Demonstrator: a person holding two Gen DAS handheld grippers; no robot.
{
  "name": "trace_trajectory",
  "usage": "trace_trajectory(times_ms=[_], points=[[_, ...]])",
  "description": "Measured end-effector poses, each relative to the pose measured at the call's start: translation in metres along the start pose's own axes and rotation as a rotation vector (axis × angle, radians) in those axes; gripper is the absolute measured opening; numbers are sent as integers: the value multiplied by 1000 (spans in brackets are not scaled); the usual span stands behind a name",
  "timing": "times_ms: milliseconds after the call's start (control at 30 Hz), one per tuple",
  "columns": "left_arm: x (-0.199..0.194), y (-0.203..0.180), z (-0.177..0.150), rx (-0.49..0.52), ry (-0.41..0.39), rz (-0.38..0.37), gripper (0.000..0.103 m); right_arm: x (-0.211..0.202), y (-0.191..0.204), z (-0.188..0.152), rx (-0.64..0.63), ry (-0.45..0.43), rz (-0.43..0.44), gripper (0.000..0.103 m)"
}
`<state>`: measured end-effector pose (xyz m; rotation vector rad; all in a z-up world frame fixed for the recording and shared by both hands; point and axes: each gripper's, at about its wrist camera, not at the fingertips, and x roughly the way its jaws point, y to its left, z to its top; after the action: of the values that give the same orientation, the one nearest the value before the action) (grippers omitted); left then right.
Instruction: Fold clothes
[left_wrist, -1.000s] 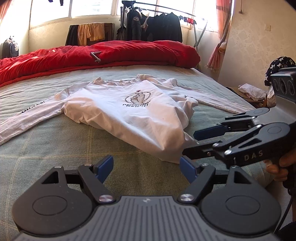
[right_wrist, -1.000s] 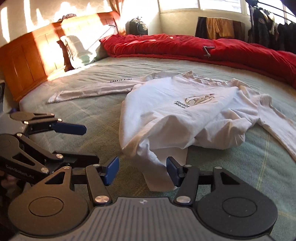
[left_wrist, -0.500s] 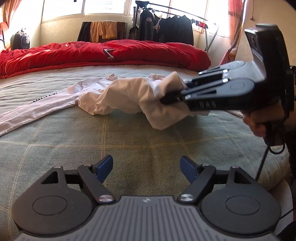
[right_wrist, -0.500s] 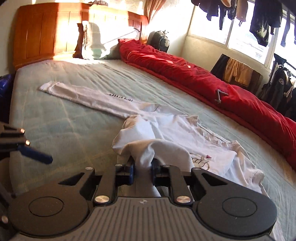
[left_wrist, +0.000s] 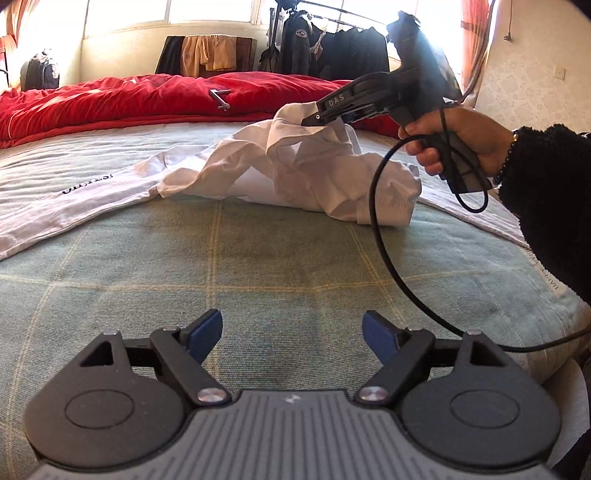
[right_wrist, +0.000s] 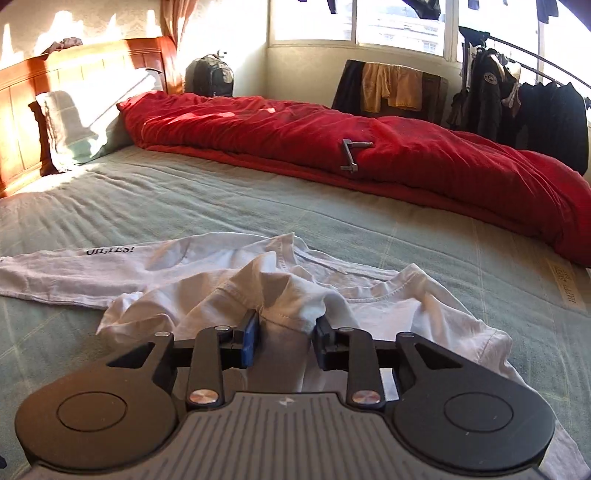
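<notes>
A white long-sleeved shirt (left_wrist: 295, 173) lies bunched on the green bed sheet (left_wrist: 258, 266), one sleeve with black lettering stretched out to the left (left_wrist: 74, 199). My right gripper (left_wrist: 314, 120) is shut on the shirt's hem and holds it raised over the shirt's body. In the right wrist view the hem (right_wrist: 284, 317) sits between the pads of the right gripper (right_wrist: 284, 332), which stand partly apart around the thick fabric. My left gripper (left_wrist: 291, 332) is open and empty, low over bare sheet near the bed's front edge.
A red duvet (left_wrist: 147, 99) lies along the far side of the bed, with a small metal piece on it (right_wrist: 351, 155). A wooden headboard (right_wrist: 22, 122) and pillow are at the left. A clothes rack (right_wrist: 524, 107) stands by the window. The right gripper's cable (left_wrist: 384, 243) hangs over the sheet.
My right gripper closed on the shirt's near hem and carried it up and away across the shirt, bunching the fabric. Its pads now stand a little wider. My left gripper stayed open and low.
</notes>
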<state>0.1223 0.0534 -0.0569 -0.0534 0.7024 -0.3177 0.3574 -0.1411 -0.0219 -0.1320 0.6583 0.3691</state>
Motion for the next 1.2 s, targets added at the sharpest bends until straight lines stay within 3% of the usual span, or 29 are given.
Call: trace_trajectory(times_ms=[67, 167, 333, 633, 833, 967, 1200], points=[[3, 2, 1, -1, 4, 4, 83, 9, -15, -3, 65, 29, -38, 42], [9, 5, 0, -9, 8, -5, 83, 2, -35, -19, 160, 44, -29, 44], [20, 3, 0, -11, 24, -12, 83, -35, -42, -45, 167, 20, 16, 48], [28, -9, 3, 26, 27, 13, 83, -81, 12, -73, -168, -4, 57, 48], [26, -8, 2, 33, 32, 21, 83, -62, 64, -76, -363, -13, 119, 48], [24, -3, 2, 23, 21, 20, 83, -24, 95, -79, -486, 12, 62, 45], [17, 6, 1, 15, -2, 9, 83, 14, 102, -87, -616, 66, -95, 17]])
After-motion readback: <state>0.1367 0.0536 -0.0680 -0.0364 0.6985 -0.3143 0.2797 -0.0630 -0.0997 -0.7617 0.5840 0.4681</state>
